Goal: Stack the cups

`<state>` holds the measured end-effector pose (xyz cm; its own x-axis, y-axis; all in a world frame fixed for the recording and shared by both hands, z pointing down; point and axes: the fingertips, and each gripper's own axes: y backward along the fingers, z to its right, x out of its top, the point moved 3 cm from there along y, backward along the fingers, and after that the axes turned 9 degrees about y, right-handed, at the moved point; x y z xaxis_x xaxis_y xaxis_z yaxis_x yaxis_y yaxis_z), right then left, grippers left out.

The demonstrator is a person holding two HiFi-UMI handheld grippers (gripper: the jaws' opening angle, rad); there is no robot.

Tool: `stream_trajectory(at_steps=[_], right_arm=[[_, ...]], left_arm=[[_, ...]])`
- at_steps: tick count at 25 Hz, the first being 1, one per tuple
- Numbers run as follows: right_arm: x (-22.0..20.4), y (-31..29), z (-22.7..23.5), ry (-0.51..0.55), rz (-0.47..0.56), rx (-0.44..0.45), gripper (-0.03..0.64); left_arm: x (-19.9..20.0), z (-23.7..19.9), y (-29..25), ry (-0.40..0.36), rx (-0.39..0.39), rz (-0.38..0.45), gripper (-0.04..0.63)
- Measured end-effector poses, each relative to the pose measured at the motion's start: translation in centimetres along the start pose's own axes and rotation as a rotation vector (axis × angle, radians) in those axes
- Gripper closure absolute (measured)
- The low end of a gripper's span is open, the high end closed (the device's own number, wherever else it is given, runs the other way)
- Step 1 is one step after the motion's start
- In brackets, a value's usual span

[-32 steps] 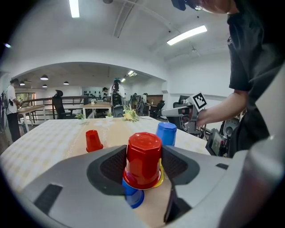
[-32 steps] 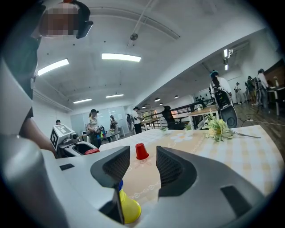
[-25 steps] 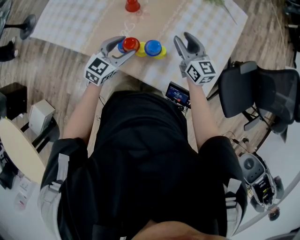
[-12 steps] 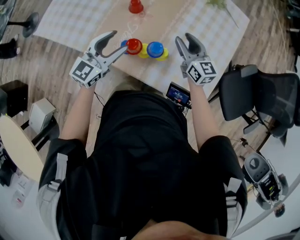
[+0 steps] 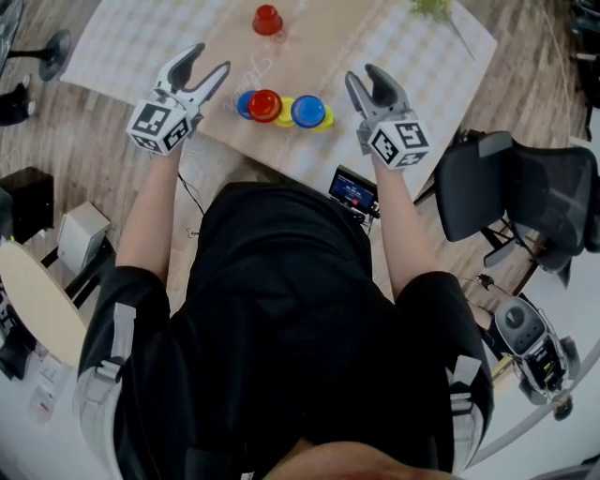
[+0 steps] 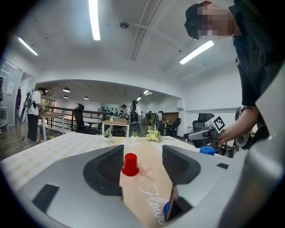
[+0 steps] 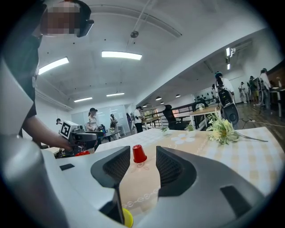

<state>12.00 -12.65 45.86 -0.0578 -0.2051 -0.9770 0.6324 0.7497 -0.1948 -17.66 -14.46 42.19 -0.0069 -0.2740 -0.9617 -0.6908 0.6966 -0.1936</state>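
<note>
between stacking steps, left gripper (image 5: 206, 62) and right gripper (image 5: 366, 79) both with jaws apart, empty; next probably to reach the lone red cup (image 5: 268, 19) and clamp it

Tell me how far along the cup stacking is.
Done: a red cup, blue cup and yellow cup sit bunched at the table near edge; nesting unclear. In hand: nothing, left gripper and right gripper are open and empty. Left: the far red cup stands alone, unstacked.
</note>
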Motion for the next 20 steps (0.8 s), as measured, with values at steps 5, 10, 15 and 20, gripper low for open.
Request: stream_trajectory(at_steps=[5,10,15,20], right_arm=[[-0.5,-1.1,1.1,0.007,-0.028,-0.029,0.423],[-0.9,-2.4,1.9,0.002,-0.049,-0.056,0.426],[-1.1,-3.9,2.6,-0.013,-0.065,-0.074,0.428],[-1.7,-4.8,3.7,-0.039,-0.083,-0.106,0.43]], left_arm=[[-1.3,-2.9,-3.2,-0.003,0.021,-0.052,0.334],[-3.5,-4.5,-7.2,0.001,-0.004,-0.127,0.327],[-5.4,-6.1,-10.6,0.016,-0.03,-0.179,0.32],[-6.8,-7.0,-13.6,0.025,-0.068,-0.203,0.3]])
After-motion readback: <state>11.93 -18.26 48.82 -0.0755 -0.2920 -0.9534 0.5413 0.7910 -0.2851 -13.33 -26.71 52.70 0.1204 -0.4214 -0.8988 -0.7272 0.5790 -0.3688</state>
